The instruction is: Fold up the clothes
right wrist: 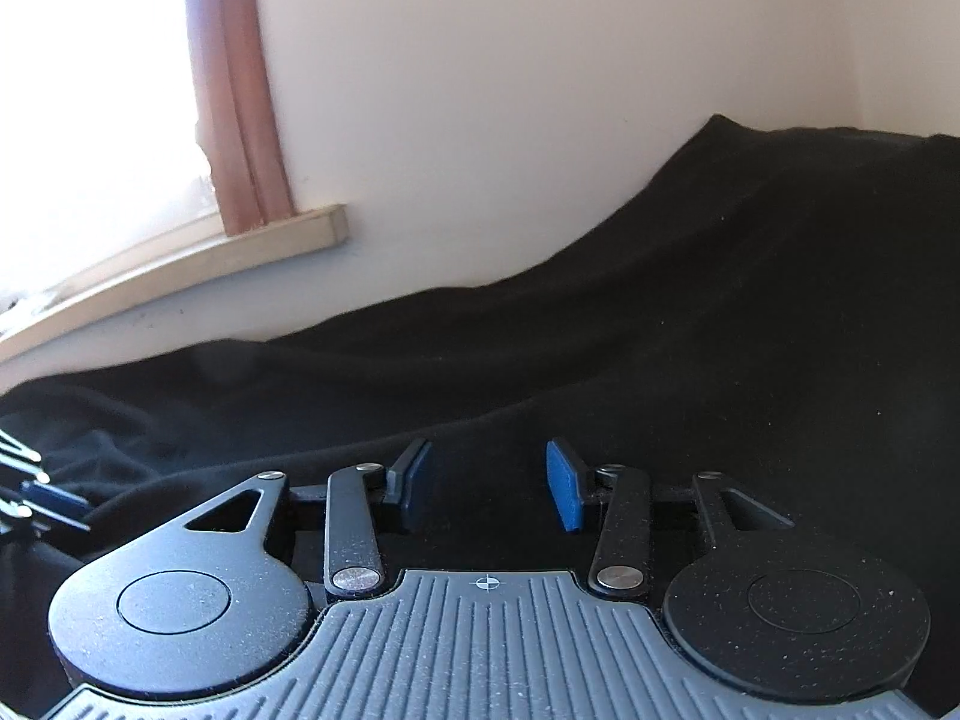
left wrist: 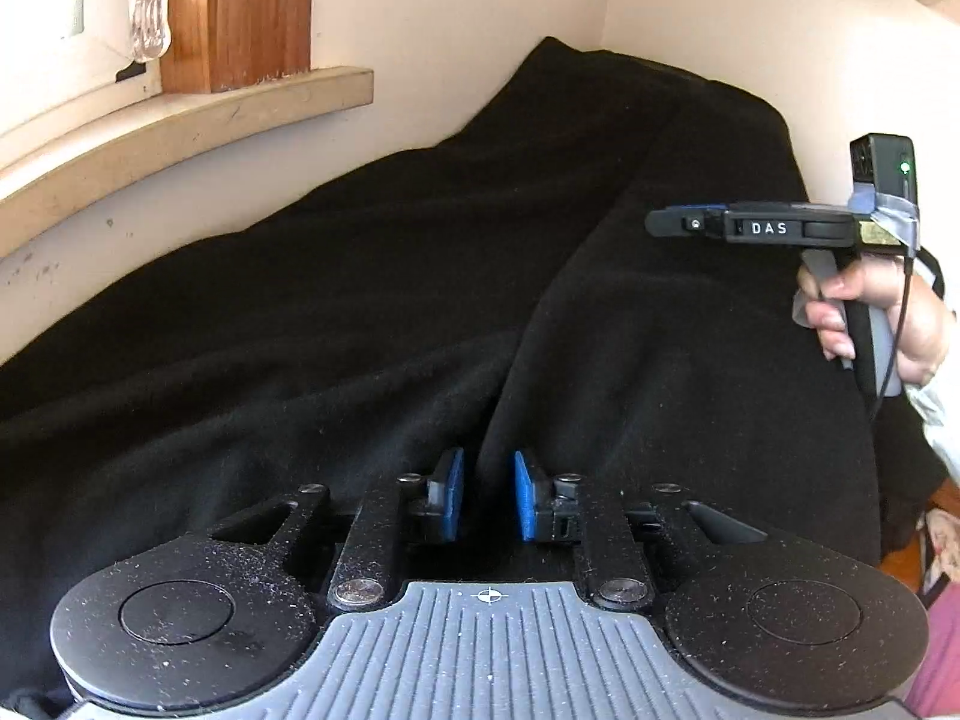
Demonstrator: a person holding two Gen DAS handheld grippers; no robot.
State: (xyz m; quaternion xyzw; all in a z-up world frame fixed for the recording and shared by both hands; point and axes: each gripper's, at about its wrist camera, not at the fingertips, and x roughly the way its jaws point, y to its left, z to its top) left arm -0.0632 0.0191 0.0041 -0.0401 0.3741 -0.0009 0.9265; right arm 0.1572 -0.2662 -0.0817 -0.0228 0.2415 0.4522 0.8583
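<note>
A black garment point(left wrist: 372, 300) lies spread over the surface and runs up against the wall. My left gripper point(left wrist: 487, 495) is low at its near edge. Its blue pads point(left wrist: 449, 492) are close together, with a raised fold of the black cloth pinched between them. My right gripper point(left wrist: 660, 222) hovers above the garment's right part, held by a hand point(left wrist: 888, 312). In the right wrist view my right gripper point(right wrist: 489, 483) stands open just over the black garment point(right wrist: 720, 330), with nothing between its pads point(right wrist: 564, 486). Part of the left gripper point(right wrist: 30, 495) shows at the left edge.
A pale wall point(left wrist: 450, 18) and its corner bound the far side. A window sill point(left wrist: 180, 120) juts out at the left, with a wooden frame point(left wrist: 240, 6) and a clear clip point(left wrist: 149, 6) above it. Pink and patterned fabric point(left wrist: 942, 618) lies at the lower right.
</note>
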